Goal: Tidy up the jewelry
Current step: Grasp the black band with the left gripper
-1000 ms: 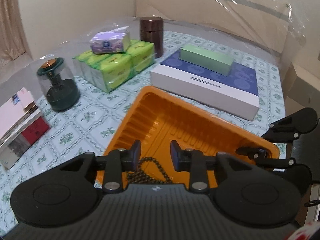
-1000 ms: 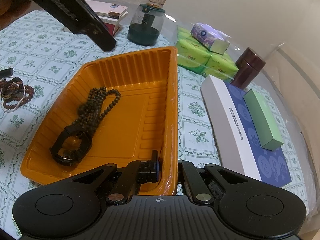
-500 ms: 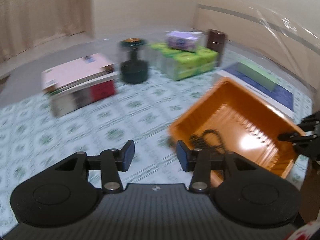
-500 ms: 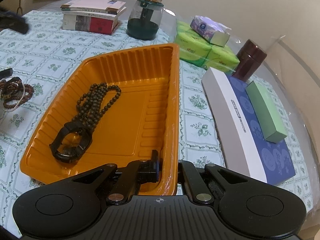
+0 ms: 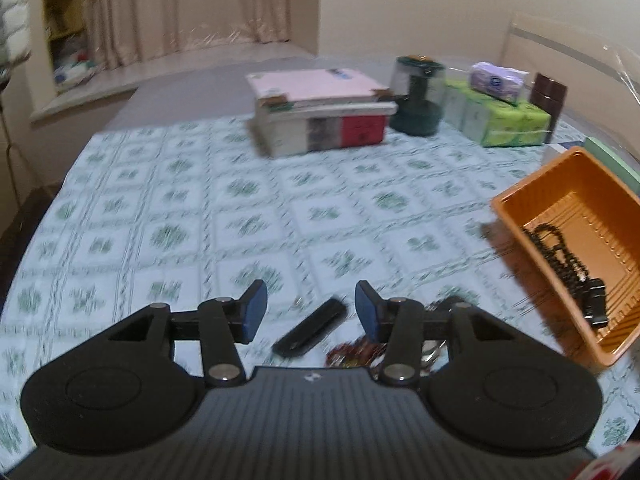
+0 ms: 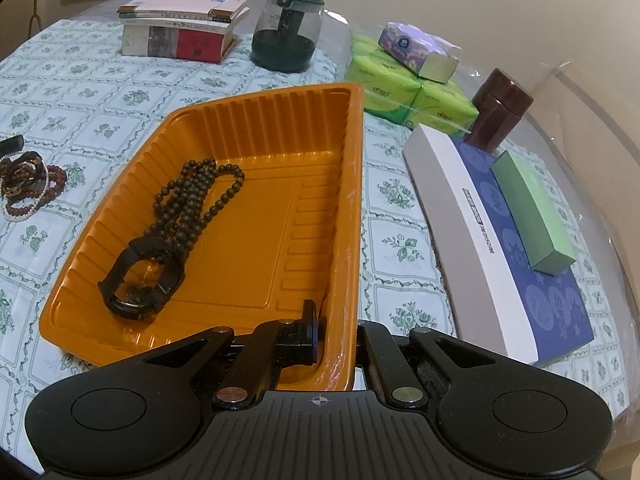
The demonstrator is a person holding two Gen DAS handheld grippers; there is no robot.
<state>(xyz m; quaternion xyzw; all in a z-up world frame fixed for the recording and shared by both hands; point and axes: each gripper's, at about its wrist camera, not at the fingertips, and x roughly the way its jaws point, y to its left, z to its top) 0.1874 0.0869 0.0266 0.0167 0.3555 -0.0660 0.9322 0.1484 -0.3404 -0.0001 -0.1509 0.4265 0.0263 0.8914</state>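
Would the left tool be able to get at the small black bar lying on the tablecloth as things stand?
Probably yes. The left tool has just been opening, nothing is between its fingers, and the black bar lies uncovered on the tablecloth just ahead, beside the bead bracelets.

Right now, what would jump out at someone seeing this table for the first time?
The bright orange tray in the middle of the flowered tablecloth, with a dark bead necklace and a black watch lying inside. The right gripper pinches its near rim, while more bracelets wait on the cloth to the tray's left.
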